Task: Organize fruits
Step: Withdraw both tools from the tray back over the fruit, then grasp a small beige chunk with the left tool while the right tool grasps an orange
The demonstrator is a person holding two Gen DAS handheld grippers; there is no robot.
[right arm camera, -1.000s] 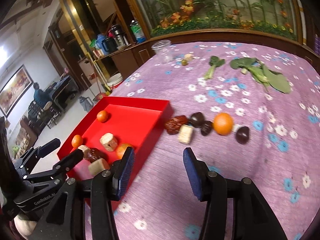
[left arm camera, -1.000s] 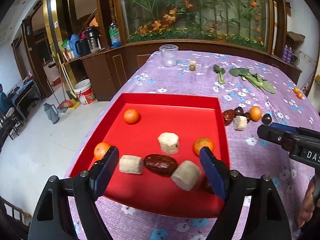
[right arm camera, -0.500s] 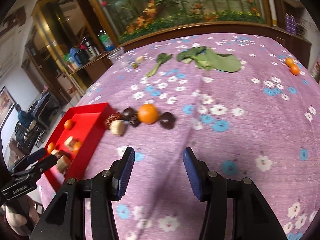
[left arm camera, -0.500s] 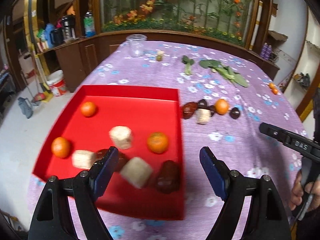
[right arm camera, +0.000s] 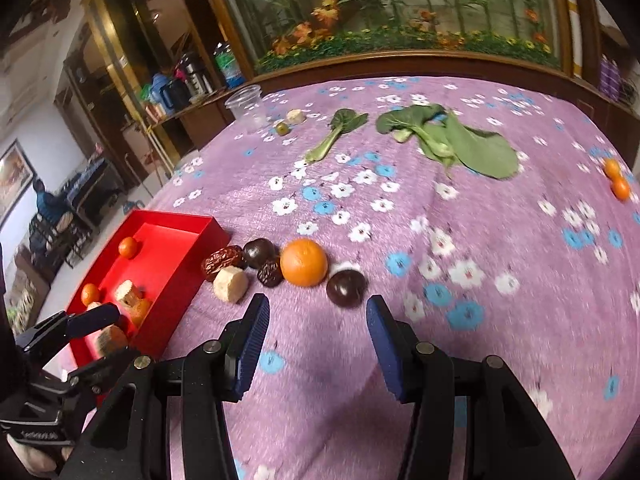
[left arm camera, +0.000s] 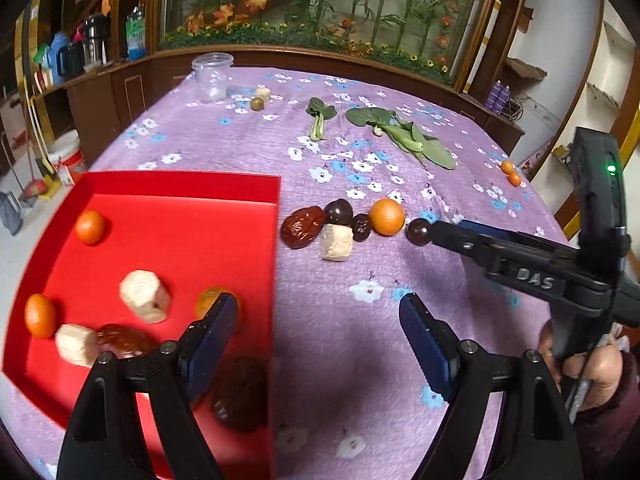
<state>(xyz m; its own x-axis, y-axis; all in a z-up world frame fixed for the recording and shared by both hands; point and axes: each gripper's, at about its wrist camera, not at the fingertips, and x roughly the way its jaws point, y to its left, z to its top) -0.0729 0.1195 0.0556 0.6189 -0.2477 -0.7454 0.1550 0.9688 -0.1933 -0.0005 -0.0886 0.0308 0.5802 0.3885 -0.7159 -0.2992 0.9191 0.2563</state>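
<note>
Though beside fingertips [right arm camera: 376, 316], plum [right arm camera: 346, 288] ungripped.

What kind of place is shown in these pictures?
Probably a room in a home: a table under a purple flowered tablecloth, a wooden-framed display of artificial plants behind it, and a side shelf with flasks and bottles.

The left tool [left arm camera: 316, 336] hangs with its blue pads wide apart and nothing between them, one pad over the red tray [left arm camera: 180, 184] and the other over the purple flowered surface [left arm camera: 360, 360]. The tray holds small oranges, pale cut chunks and dark red dates. Just beside its right wall lie a red date [left arm camera: 302, 227], a pale chunk [left arm camera: 337, 242] and an orange [left arm camera: 386, 217], with the right tool [left arm camera: 452, 234] reaching a dark round fruit [left arm camera: 418, 232].
</note>
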